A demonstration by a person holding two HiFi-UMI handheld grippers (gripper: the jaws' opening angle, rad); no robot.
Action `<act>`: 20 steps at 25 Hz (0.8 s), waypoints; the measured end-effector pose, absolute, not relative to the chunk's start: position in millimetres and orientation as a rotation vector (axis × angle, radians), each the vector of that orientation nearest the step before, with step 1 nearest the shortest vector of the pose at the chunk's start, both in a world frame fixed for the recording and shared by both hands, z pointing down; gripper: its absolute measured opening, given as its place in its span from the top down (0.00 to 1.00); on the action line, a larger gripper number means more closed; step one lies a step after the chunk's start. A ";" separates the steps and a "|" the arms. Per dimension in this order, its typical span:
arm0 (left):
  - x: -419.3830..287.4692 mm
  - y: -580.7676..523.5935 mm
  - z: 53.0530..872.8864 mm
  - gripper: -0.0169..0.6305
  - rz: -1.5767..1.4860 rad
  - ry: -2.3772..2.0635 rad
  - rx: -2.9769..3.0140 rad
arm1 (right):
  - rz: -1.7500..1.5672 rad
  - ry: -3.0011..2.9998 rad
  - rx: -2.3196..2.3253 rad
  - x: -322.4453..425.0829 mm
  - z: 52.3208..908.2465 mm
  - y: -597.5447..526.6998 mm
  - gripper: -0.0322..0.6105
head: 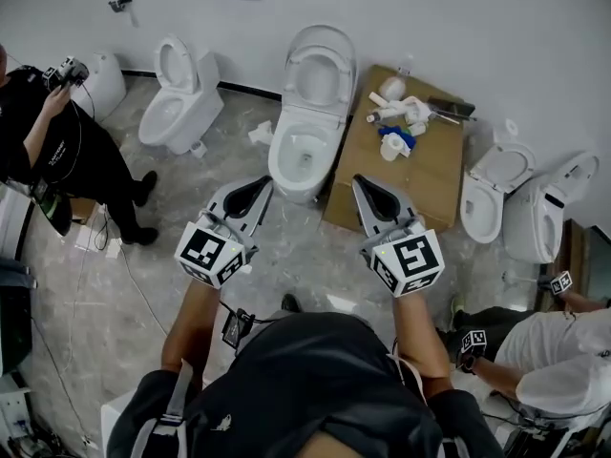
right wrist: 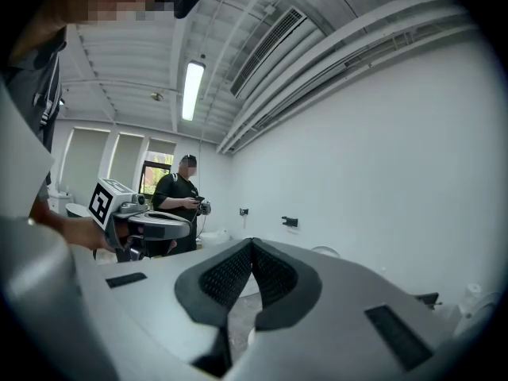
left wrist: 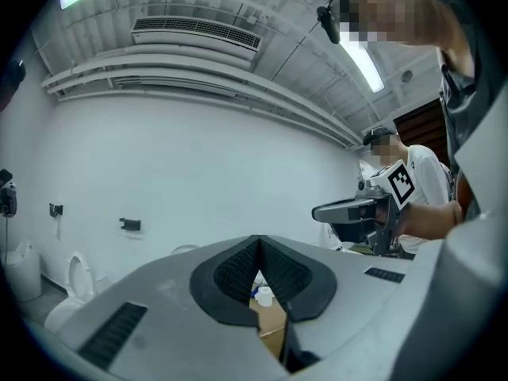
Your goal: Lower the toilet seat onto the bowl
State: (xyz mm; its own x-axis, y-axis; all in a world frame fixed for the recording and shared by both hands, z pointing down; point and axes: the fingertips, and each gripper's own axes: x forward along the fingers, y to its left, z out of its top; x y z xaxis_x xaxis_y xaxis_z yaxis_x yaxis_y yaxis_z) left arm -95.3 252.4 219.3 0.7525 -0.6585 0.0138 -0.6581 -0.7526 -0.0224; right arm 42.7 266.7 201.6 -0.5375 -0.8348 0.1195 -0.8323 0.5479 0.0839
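Observation:
A white toilet stands against the far wall in the head view, its bowl [head: 302, 156] uncovered. The seat and lid [head: 319, 69] are tipped up and lean back toward the wall. My left gripper [head: 259, 189] hovers just in front of the bowl's near left side, shut and holding nothing. My right gripper [head: 367, 185] hangs at the bowl's near right, also shut and holding nothing. Neither touches the toilet. In the left gripper view the jaws [left wrist: 258, 244] meet at the tip, and the right gripper view shows its jaws [right wrist: 252, 244] closed the same way.
A cardboard box [head: 430, 175] with bottles and rolls on top sits right of the toilet. Other toilets stand at the left [head: 177, 103] and the right [head: 496, 184]. A person in black [head: 67, 151] stands at the left; another in white [head: 549, 351] crouches at the lower right.

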 end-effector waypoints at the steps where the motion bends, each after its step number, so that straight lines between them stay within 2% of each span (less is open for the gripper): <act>1: -99.0 243.9 219.2 0.97 -0.034 1.084 -2.930 | -0.024 -2.625 1.441 39.4 201.1 260.1 0.94; 20: -70.4 122.4 246.5 0.97 -0.105 1.145 -2.943 | 0.028 -2.643 1.412 69.4 224.7 129.1 0.94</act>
State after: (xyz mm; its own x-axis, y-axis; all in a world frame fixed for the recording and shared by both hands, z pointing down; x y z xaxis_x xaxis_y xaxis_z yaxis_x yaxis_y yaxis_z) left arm -70.4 122.4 246.5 0.7354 -0.6742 0.0684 -0.6754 -0.7374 -0.0074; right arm 69.4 129.1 224.7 -0.5479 -0.8254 0.1364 -0.8280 0.5583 0.0520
